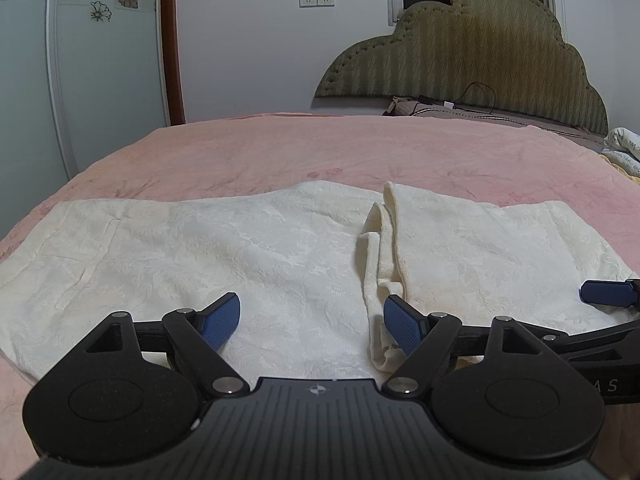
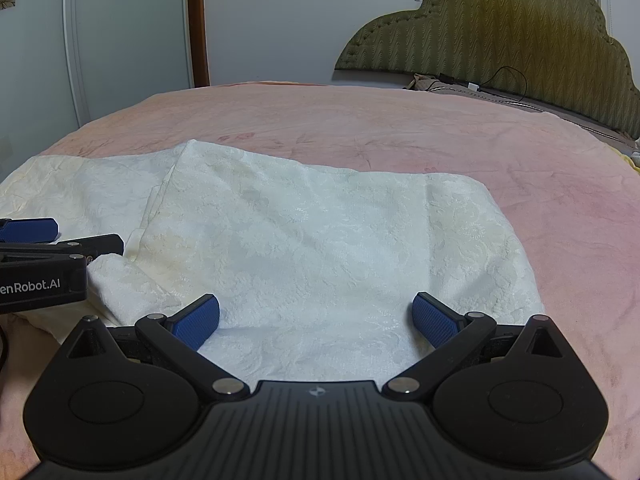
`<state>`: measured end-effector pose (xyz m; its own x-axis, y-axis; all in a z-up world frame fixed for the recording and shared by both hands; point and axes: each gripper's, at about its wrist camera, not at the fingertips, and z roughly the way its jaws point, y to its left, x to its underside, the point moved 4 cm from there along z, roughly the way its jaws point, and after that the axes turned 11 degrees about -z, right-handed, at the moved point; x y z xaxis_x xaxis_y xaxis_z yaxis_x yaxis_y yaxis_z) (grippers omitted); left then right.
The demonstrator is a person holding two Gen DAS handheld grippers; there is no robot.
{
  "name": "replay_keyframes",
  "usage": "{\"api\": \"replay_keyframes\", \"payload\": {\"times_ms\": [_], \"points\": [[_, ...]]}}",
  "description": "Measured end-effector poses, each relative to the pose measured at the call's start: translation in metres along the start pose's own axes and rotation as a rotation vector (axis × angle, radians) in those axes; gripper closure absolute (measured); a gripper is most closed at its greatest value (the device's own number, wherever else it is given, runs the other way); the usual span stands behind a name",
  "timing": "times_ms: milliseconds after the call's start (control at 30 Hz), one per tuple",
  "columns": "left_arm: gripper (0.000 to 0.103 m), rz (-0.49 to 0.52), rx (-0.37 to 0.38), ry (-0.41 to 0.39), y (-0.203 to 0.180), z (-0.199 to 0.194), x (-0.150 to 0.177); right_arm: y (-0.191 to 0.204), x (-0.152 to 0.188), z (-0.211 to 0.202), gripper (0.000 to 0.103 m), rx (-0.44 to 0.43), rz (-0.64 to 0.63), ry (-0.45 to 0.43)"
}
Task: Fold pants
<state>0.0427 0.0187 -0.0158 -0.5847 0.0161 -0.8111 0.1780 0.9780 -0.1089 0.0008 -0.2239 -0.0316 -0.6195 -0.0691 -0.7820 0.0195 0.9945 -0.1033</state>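
Note:
Cream-white textured pants [image 1: 248, 248] lie spread flat across a pink bed [image 1: 280, 148], running left to right. A folded seam or edge [image 1: 380, 240] rises near their middle. My left gripper [image 1: 312, 322] hovers over the near edge of the cloth, jaws wide open, nothing between the blue pads [image 1: 220, 322]. In the right wrist view the pants [image 2: 320, 240] fill the middle, and my right gripper [image 2: 316, 322] is open over their near edge, pads [image 2: 434, 320] apart with only flat cloth beneath. The left gripper's finger [image 2: 28, 229] shows at the left edge there, and the right gripper's finger [image 1: 608, 293] at the right edge of the left wrist view.
A green padded headboard [image 1: 480, 52] leans at the far right with a black cable [image 1: 476, 100] and a pillow below it. A wardrobe door with flower stickers [image 1: 100, 40] stands at the left. Patterned bedding [image 1: 624, 148] sits at the far right edge.

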Motion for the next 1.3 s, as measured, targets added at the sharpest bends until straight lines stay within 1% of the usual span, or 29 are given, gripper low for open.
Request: {"api": "replay_keyframes", "payload": {"times_ms": [1300], "points": [[0.021, 0.007, -0.001, -0.014, 0.0002, -0.0021, 0.0005, 0.002, 0.0012, -0.0005, 0.0, 0.001, 0.001, -0.001]]}}
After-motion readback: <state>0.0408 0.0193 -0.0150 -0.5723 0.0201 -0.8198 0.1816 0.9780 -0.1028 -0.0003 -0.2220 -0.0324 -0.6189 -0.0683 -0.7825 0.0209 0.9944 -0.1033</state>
